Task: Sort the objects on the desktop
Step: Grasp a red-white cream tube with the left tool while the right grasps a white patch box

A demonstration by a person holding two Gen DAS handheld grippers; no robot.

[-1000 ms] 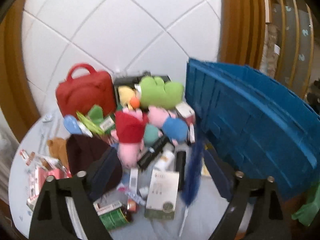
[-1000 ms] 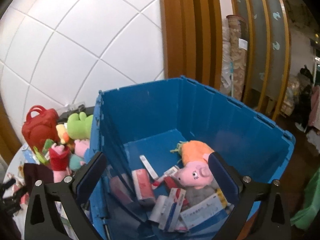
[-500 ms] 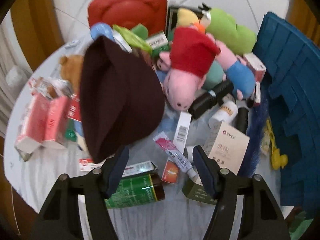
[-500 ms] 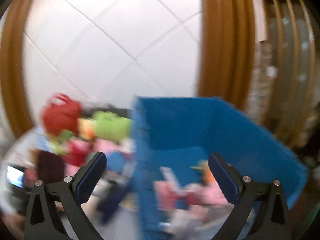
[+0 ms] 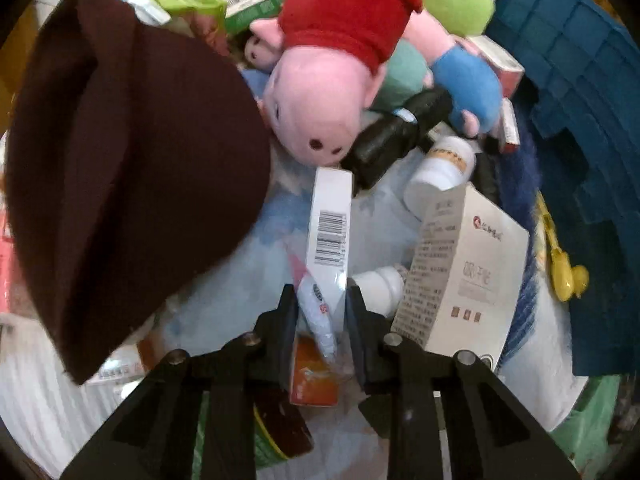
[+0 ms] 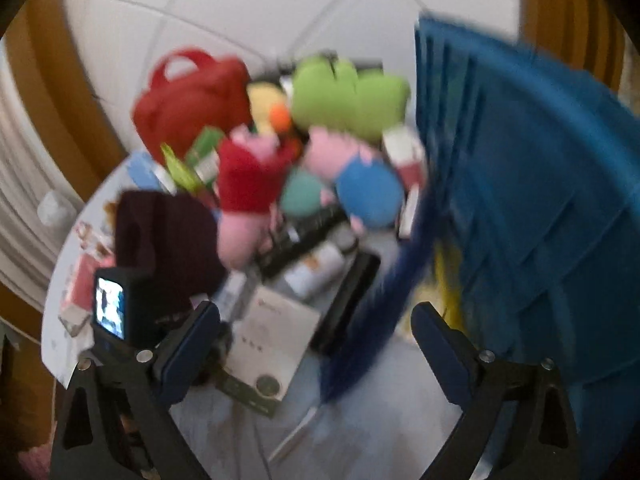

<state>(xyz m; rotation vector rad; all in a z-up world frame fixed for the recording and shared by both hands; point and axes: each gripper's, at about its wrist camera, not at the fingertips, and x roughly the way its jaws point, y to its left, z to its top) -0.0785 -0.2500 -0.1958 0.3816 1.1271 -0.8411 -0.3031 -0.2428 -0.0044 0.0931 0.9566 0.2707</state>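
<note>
My left gripper [image 5: 321, 308] is low over the cluttered table, its jaws closed on the near end of a long white barcode box [image 5: 330, 224] and a small white-and-pink tube [image 5: 318, 308] beside it. A pink pig plush in a red dress [image 5: 320, 116] lies just beyond. My right gripper [image 6: 316, 344] is open and empty above the table, left of the blue crate [image 6: 520, 208]. The left gripper's camera body [image 6: 112, 308] shows at its lower left. The right wrist view is blurred.
A dark maroon beanie [image 5: 132, 168] fills the left. A white carton [image 5: 464, 276], black flashlight [image 5: 396, 132], white bottle [image 5: 440, 168], orange box [image 5: 312, 372], green bottle and blue feather duster [image 6: 384, 292] crowd the table. A red bag [image 6: 188, 100] and green plush [image 6: 348, 100] sit behind.
My left gripper dropped toward the table and closed from wide open onto the barcode box and tube. My right gripper swung left, away from above the crate interior toward the table.
</note>
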